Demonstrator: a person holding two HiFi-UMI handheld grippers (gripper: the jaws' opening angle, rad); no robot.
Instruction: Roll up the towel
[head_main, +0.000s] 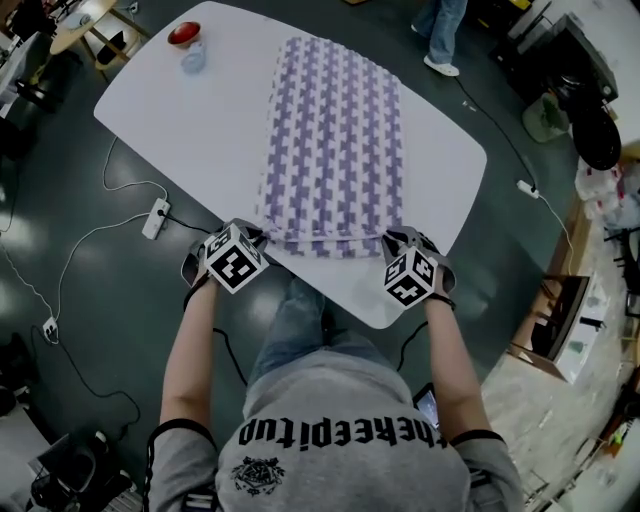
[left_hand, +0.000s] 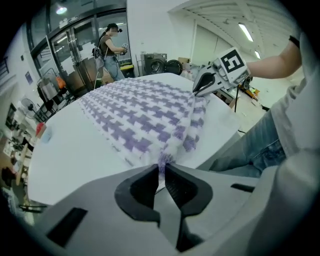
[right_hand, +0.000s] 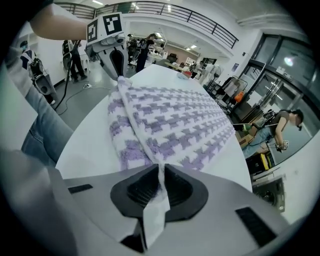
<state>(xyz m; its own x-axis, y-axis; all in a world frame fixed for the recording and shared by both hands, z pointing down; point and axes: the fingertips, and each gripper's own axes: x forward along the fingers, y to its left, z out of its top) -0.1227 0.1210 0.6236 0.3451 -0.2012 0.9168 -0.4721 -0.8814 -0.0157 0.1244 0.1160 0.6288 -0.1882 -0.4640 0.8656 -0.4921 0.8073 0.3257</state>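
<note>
1. Nearest the person, the left gripper (left_hand: 161, 172) is clamped on the towel's near-left corner. The right gripper (right_hand: 160, 175) pinches the near-right corner, and both sets of jaws are tight on cloth.
2. The towel (head_main: 335, 140) lies lengthwise on the white table (head_main: 200, 130), its near edge bunched into a first fold.
3. To roll it well, I'd turn both corners over together and evenly, so the roll stays tight and square.
4. Far left, a red bowl (head_main: 184, 35) sits well apart and looks like no obstacle.
</note>
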